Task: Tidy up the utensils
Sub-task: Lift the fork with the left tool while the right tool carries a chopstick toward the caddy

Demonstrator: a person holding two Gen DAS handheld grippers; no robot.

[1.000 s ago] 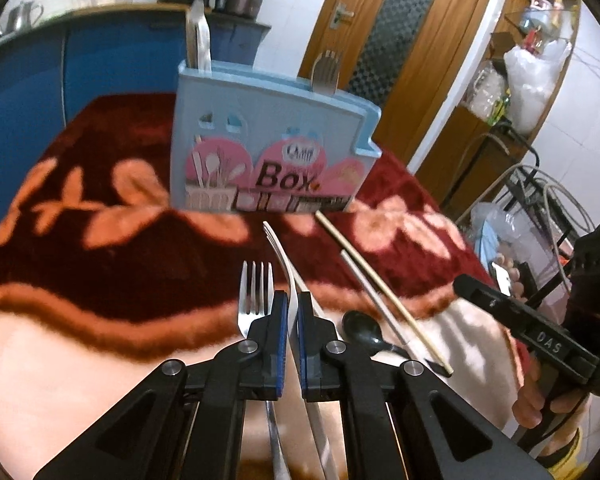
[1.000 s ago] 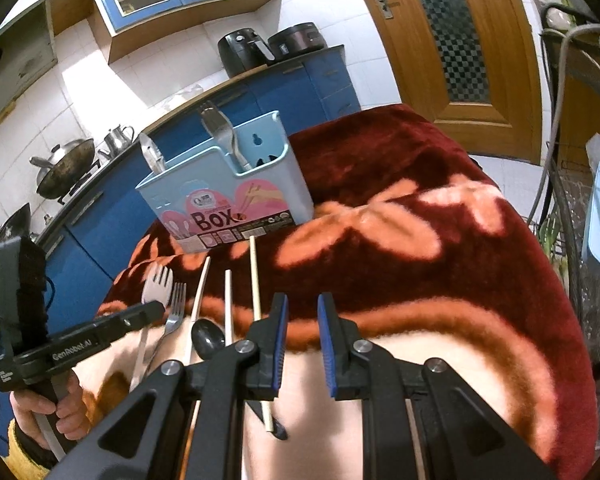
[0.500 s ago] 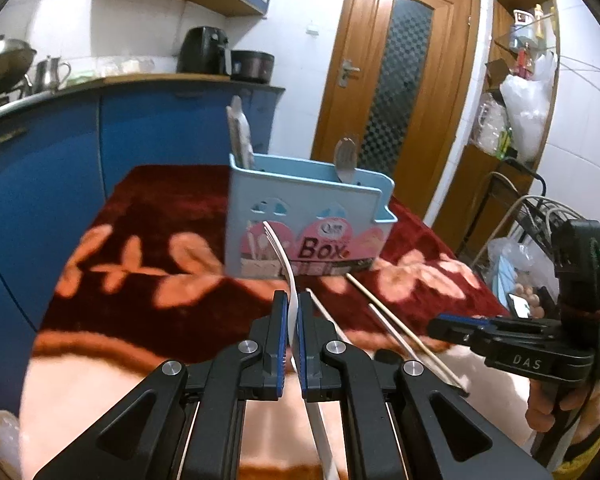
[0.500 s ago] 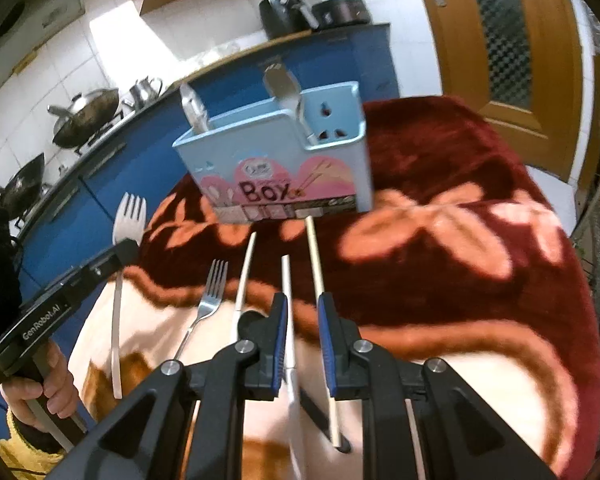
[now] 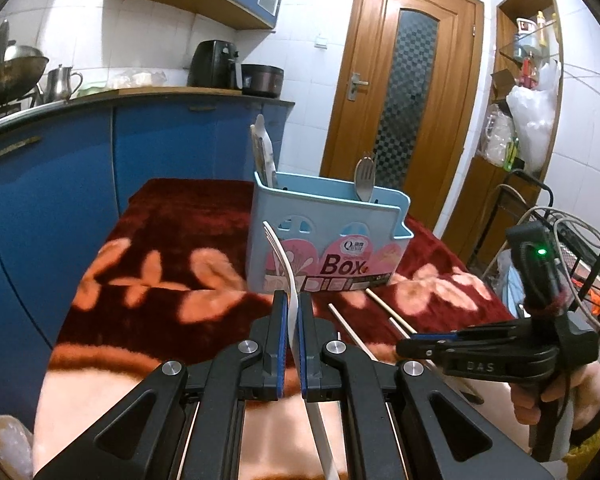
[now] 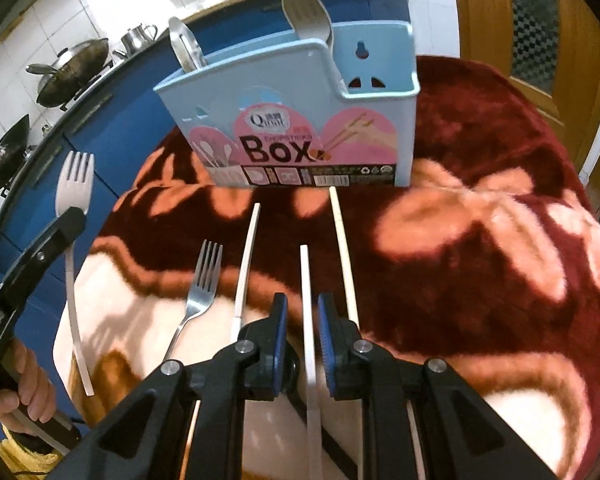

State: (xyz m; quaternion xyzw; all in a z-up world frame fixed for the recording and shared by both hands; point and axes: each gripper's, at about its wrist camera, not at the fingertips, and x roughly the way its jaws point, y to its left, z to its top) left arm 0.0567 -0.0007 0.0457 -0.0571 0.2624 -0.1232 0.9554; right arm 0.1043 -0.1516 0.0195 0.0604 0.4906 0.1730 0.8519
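My left claw (image 5: 292, 312) is clenched on a white fork (image 5: 278, 248), lifted off the red flowered blanket (image 5: 160, 248). My right claw (image 6: 302, 316) hangs parted above a white chopstick (image 6: 306, 280). Ahead stands the blue utensil box (image 6: 300, 120), then blue cabinets (image 5: 60, 168) and a wooden door (image 5: 404, 92).

A blue cabinet run (image 5: 52, 184) stands far left, its countertop carrying a wok (image 5: 8, 76), a steel kettle (image 5: 62, 84), a black air fryer (image 5: 214, 64) and a dark cooker pot (image 5: 262, 80). A wooden door (image 5: 404, 112) with patterned glass stands far right, beside a shelf holding white plastic bags (image 5: 530, 124).
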